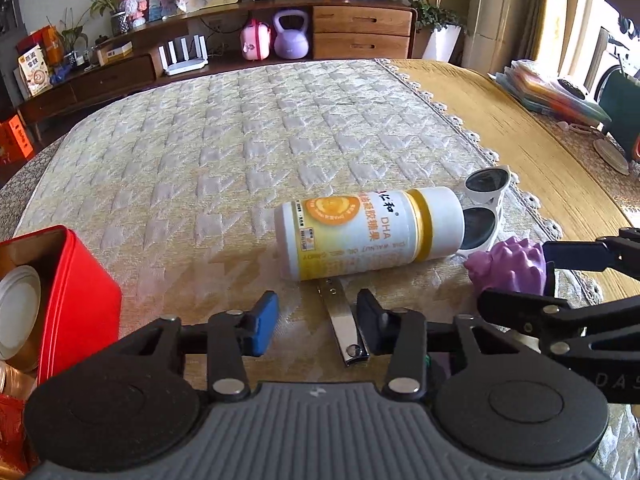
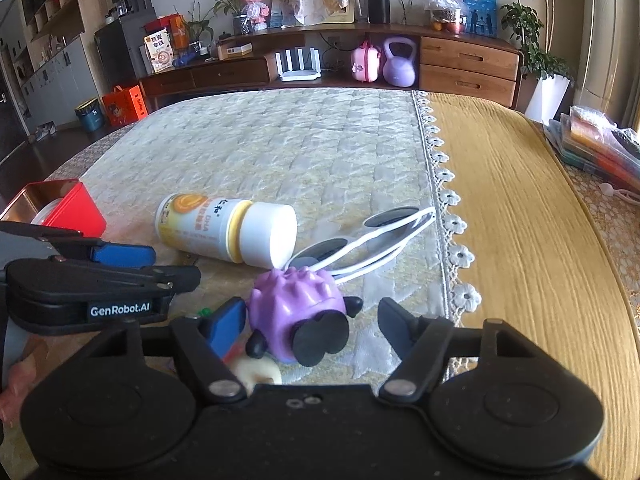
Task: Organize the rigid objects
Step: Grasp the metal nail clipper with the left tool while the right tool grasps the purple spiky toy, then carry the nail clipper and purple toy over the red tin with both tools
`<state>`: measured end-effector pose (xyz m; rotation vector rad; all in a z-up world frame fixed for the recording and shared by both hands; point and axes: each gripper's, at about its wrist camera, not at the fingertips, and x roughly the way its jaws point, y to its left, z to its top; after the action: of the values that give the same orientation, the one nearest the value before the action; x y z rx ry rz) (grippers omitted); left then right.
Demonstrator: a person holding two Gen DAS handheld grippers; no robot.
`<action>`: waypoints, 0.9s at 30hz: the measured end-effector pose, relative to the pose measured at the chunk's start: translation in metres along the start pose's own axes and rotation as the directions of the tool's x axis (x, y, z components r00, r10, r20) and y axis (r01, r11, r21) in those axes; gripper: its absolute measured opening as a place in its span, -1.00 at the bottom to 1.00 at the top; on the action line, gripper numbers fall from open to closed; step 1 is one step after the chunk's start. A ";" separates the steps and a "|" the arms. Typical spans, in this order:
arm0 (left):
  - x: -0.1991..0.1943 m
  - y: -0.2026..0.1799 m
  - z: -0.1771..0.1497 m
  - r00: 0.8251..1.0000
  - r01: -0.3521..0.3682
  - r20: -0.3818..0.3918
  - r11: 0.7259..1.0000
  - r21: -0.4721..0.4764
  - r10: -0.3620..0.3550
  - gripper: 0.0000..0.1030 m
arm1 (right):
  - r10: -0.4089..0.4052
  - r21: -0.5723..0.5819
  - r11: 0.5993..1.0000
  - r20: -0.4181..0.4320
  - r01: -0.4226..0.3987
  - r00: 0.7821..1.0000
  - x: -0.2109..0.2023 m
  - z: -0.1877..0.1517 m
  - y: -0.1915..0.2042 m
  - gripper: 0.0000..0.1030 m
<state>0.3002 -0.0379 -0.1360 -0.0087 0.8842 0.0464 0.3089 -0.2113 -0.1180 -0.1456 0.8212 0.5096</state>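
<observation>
1. My left gripper (image 1: 316, 322) is standing partly open around the nail clipper (image 1: 345, 326), which is lying on the worktop (image 1: 200, 152).
2. My right gripper (image 2: 310, 322) is gaping around the purple toy (image 2: 298, 312), beside the bottle (image 2: 228, 229).

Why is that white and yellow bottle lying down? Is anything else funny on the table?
The supplement bottle has tipped onto its side, cap against the white sunglasses. The sunglasses lie folded, half under the cap. A nail clipper and a purple toy sit loose nearby, outside the red tin.
</observation>
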 end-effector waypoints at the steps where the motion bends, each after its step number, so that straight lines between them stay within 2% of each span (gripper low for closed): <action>1: 0.000 -0.001 0.000 1.000 0.006 0.001 1.000 0.001 -0.006 -0.37 | 0.004 -0.001 1.000 0.001 -0.004 1.000 0.000 0.000 0.002 0.33; 2: -0.001 -0.001 -0.001 1.000 0.010 0.002 1.000 0.001 -0.010 -0.40 | 0.006 -0.002 1.000 0.001 -0.006 1.000 0.000 0.000 0.002 0.24; 4: -0.002 -0.001 -0.001 1.000 0.019 0.005 1.000 0.001 -0.019 -0.62 | 0.002 -0.003 1.000 0.001 -0.002 1.000 -0.001 0.000 0.004 0.24; 7: -0.003 -0.002 -0.003 1.000 0.018 0.006 1.000 0.008 -0.018 -0.76 | -0.005 0.001 1.000 0.003 0.005 1.000 -0.003 -0.001 0.005 0.23; 15: -0.015 0.013 -0.011 1.000 0.027 0.000 0.999 -0.022 -0.027 -0.78 | -0.044 0.005 0.999 0.008 0.044 0.999 -0.014 -0.006 0.009 0.19; 27: -0.048 0.028 -0.026 0.999 0.054 0.003 0.997 -0.059 -0.054 -0.78 | -0.055 0.023 0.998 0.014 0.055 0.998 -0.046 -0.018 0.023 0.19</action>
<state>0.2488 -0.0122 -0.1148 -0.0877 0.8805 0.0222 0.2596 -0.2140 -0.0954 -0.1430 0.8068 0.4490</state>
